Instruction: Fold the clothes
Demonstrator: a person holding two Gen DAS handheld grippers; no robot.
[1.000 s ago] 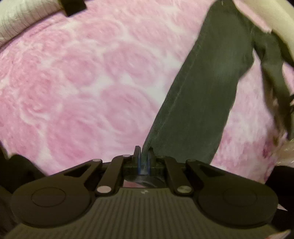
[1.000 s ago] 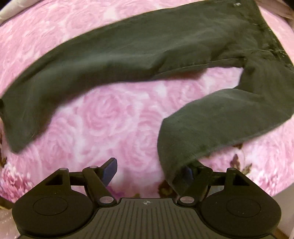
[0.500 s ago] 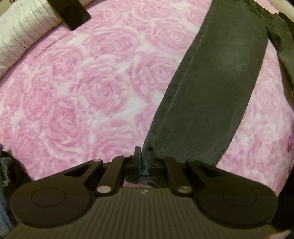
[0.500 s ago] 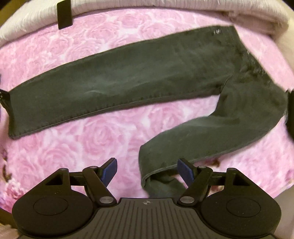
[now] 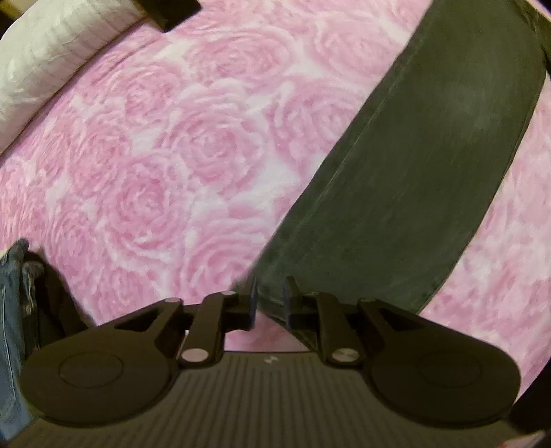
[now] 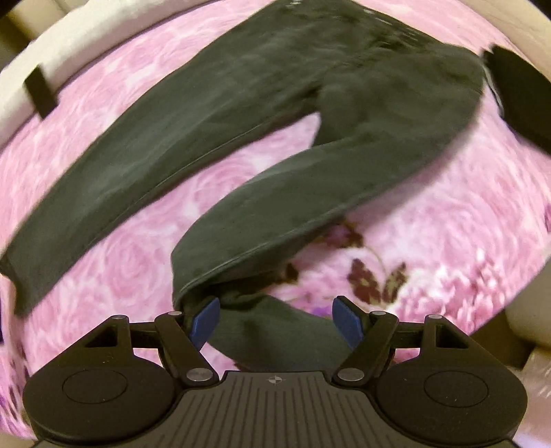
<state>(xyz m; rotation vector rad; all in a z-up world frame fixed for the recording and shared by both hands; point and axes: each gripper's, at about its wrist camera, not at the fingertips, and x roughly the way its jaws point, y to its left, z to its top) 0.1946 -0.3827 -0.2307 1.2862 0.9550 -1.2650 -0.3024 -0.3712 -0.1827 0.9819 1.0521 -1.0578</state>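
Note:
Dark grey trousers [image 6: 241, 103] lie spread on a pink rose bedcover [image 6: 447, 224]. One leg [image 5: 413, 172] runs straight up and to the right from my left gripper [image 5: 270, 303]. Its jaws are opening, and the hem corner lies loose in the narrow gap between them. The other leg [image 6: 310, 206] curves towards my right gripper [image 6: 275, 318], its end doubled under itself. That gripper hovers wide open above the doubled end, and its blue pads [image 6: 205, 322] are clear of the cloth.
A white quilted cushion [image 5: 51, 51] with a black tab [image 5: 168, 10] borders the bedcover [image 5: 172, 155] at the far side. Blue denim [image 5: 10, 310] sits at the left edge. A dark object [image 6: 523, 96] lies beyond the waistband, upper right.
My left jaws, shut on the hem before, have parted. The right gripper has risen and rolled, still open, and the doubled leg end now sits between its fingers instead of by the right one.

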